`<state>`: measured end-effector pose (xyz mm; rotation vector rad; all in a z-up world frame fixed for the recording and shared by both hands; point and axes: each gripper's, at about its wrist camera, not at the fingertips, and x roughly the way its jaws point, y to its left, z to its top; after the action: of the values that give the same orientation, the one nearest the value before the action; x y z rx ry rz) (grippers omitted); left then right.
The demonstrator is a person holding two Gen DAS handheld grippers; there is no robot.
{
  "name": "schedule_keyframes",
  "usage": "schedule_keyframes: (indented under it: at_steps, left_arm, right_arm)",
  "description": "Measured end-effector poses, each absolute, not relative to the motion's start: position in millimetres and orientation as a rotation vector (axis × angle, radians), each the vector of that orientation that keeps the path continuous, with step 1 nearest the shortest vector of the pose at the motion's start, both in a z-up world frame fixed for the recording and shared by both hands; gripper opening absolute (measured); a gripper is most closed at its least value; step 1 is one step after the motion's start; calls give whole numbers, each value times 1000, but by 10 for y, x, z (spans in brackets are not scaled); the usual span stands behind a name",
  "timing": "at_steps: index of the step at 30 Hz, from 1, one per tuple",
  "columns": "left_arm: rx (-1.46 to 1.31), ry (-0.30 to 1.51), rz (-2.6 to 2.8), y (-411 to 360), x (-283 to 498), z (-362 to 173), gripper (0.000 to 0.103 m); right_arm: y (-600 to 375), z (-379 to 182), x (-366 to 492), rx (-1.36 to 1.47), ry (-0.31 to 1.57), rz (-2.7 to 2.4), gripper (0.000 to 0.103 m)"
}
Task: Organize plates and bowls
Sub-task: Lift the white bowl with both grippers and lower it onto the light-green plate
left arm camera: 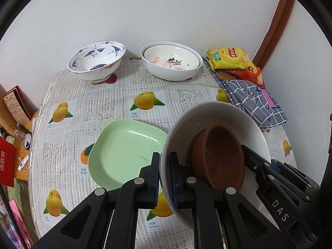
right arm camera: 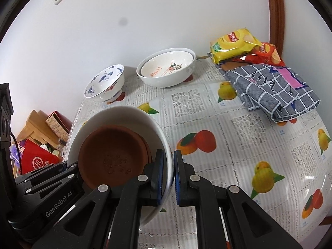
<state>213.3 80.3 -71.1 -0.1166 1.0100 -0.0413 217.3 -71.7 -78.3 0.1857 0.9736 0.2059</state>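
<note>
Both grippers hold one white bowl above the table, with brown clay dishes stacked inside it. My left gripper is shut on the bowl's left rim. My right gripper is shut on its right rim; the brown dishes show there too. A green square plate lies on the table left of the held bowl. A blue-patterned bowl and two nested white bowls stand at the back.
Yellow and red snack bags and a folded checked cloth lie at the back right. A wall runs behind the table. Cluttered boxes sit off the table's left edge.
</note>
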Motion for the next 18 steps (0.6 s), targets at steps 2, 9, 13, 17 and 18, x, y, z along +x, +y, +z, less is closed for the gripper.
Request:
schedule_keyframes:
  at_steps: [2, 9, 13, 17, 18]
  left_arm:
    - [-122, 1012, -36, 843, 2137, -723, 10]
    - [-134, 1011, -16, 1014, 2162, -753, 10]
    - [-143, 1015, -4, 1115, 2185, -792, 10]
    - [-155, 1019, 7, 1211, 2215, -846, 10]
    - [-158, 1020, 10, 1236, 2226, -861, 10]
  right_arm:
    - [-682, -793, 2181, 184, 976, 210, 9]
    - [-519, -844, 2245, 178, 985, 229, 9]
    - [-411, -878, 2293, 175, 991, 239, 9]
    - [-316, -921, 2345, 167, 997, 250, 9]
    - [-292, -932, 2360, 165, 999, 253, 9]
